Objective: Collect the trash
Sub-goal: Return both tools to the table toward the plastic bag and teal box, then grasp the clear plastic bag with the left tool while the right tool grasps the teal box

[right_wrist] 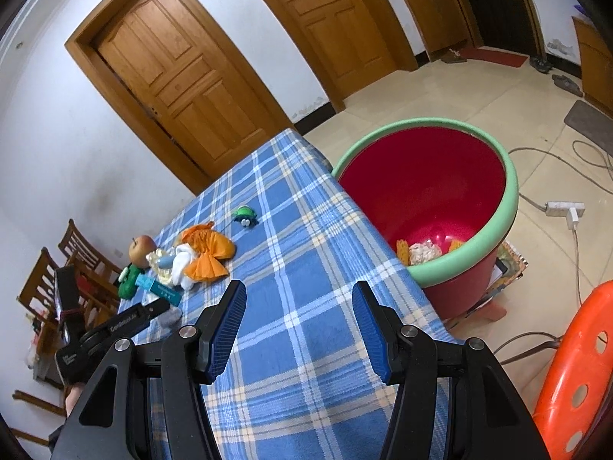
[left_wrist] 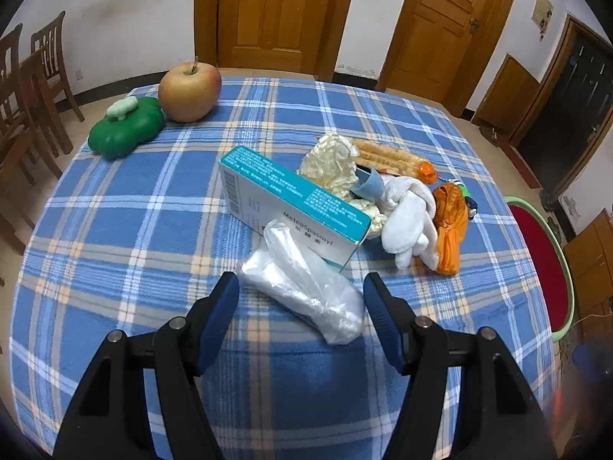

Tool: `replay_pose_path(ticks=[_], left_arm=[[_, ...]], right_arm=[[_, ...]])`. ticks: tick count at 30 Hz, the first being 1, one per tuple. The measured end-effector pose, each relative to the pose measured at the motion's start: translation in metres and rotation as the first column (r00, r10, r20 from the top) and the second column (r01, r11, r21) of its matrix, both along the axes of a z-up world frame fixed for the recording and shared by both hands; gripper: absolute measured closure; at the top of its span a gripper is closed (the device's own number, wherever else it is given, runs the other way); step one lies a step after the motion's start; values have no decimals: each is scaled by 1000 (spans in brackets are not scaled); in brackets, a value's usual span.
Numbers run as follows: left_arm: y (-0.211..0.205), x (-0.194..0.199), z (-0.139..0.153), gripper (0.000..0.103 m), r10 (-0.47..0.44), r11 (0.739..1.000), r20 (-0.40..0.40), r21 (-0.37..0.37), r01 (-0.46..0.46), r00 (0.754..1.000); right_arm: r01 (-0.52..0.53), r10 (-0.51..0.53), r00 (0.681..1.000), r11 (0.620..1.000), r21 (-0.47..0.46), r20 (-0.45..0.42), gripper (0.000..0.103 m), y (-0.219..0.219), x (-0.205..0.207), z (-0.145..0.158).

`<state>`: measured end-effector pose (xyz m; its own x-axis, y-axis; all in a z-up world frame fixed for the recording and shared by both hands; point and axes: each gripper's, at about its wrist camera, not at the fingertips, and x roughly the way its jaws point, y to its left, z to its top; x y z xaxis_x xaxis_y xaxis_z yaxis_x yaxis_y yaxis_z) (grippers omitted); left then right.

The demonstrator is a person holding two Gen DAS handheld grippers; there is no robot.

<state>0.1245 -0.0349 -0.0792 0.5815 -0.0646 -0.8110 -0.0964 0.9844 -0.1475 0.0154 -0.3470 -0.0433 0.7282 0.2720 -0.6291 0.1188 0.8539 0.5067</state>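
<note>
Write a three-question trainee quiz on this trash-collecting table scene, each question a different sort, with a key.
1. True or false: the left claw is shut on the medicine box.
2. Multiple choice: where does the red bin with the green rim stand? A) on the table B) on the floor beside the table C) on the orange stool
3. Fill in: the crumpled clear plastic bag lies between the open ____ claw's fingers.

Key
1. False: its jaws stand open and apart from the box.
2. B
3. left
</note>
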Motion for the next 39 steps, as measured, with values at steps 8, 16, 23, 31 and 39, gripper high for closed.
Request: replay_pose_path(ticks=[8,16,23,31,39], left_arm=[[0,1,-2,39,-36,998,22,-42,37,999],[8,-13,6,41,-43,998,29,-43,45,999],[28,-35,28,41,-9,1000,66,-24,11,998],[62,-57,42,41,59,998,99,25,-62,993],[87,-67,45,41,115,991,128,47,-121,985]], right_arm=[[-12,12,1000,1000,5,-2,44,2,-1,0],[-31,31,1000,999,10,5,44,6,-3,4],[-66,66,998,998,0,18,44,20,-4,12],[-177,177,984,984,4,-5,44,56,7,10],[-345,343,939,932,-111,-32,44,121,30,15]])
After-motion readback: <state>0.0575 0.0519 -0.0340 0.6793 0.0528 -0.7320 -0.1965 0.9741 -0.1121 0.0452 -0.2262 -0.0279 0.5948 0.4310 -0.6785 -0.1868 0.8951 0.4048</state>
